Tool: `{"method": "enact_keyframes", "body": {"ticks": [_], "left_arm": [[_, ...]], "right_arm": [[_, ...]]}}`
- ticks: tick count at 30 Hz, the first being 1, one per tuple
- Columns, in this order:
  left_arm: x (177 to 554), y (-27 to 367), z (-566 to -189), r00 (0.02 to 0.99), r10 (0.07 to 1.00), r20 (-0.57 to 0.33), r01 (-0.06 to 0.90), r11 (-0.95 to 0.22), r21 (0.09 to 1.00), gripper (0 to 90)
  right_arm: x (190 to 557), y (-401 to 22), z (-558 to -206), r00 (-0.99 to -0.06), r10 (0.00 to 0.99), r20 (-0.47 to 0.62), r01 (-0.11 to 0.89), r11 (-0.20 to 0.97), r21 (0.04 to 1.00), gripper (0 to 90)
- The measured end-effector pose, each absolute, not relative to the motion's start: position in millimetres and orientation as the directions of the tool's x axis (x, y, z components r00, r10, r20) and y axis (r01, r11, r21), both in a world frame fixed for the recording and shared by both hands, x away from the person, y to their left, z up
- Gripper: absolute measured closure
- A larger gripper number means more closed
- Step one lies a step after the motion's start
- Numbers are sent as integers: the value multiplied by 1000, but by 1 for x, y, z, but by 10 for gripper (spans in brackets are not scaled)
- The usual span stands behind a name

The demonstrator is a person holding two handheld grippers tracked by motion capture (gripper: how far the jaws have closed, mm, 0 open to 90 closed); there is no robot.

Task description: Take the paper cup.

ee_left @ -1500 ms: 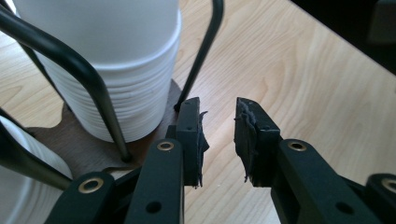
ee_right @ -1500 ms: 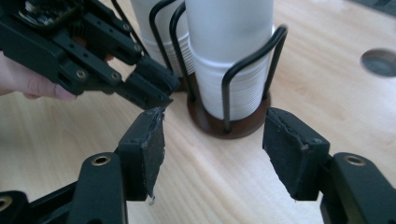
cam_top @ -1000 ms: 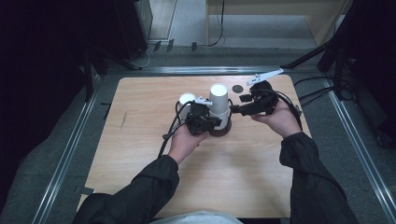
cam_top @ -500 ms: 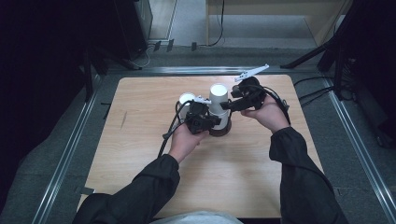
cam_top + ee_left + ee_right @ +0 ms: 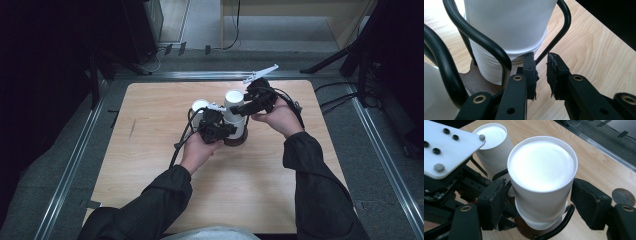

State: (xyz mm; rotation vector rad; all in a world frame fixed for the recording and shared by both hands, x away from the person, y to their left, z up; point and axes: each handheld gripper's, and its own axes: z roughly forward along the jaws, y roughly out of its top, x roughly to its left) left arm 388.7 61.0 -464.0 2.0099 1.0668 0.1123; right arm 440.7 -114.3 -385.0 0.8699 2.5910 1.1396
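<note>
High view gives me the layout: the wooden table [image 5: 150, 200] carries a black wire holder [image 5: 235, 140] near its middle, with a stack of white cups [image 5: 489, 67] standing inside it. A second stack of cups [image 5: 491, 140] stands just beside it on the left. A small round disc [image 5: 622, 196] lies on the wood to the right, apart from all this.

My left gripper [image 5: 541, 72] sits at the near side of the holder. Its jaws are drawn narrow, and one of the holder's wires runs down to the pads, so I judge it is pinching that wire to steady the frame.

My right gripper [image 5: 541, 205] comes in from the right at the height of the top cup [image 5: 541, 182]. Its jaws have just been opening. They now stand wide, one pad on either side of the cup's wall, and neither pad touches it. The cup sits centred between them, nested in the cups below.

My worries from here are these. If I close too hard, the thin wall could buckle. If I close too low, I could catch the rim of the cup beneath and lift two together. A pull off to one side could drag the whole holder, and the left grip on a thin round wire could slip.
</note>
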Motion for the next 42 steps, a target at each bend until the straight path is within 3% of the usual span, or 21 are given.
{"method": "enact_keyframes", "body": {"ticks": [13, 42], "left_arm": [[389, 61, -464, 636, 718, -282, 643, -292, 708, 773], [389, 58, -466, 639, 711, -294, 649, -294, 702, 768]], "right_arm": [[447, -104, -382, -798, 600, 51, 453, 542, 708, 315], [436, -114, -320, -779, 619, 100, 493, 506, 708, 322]]}}
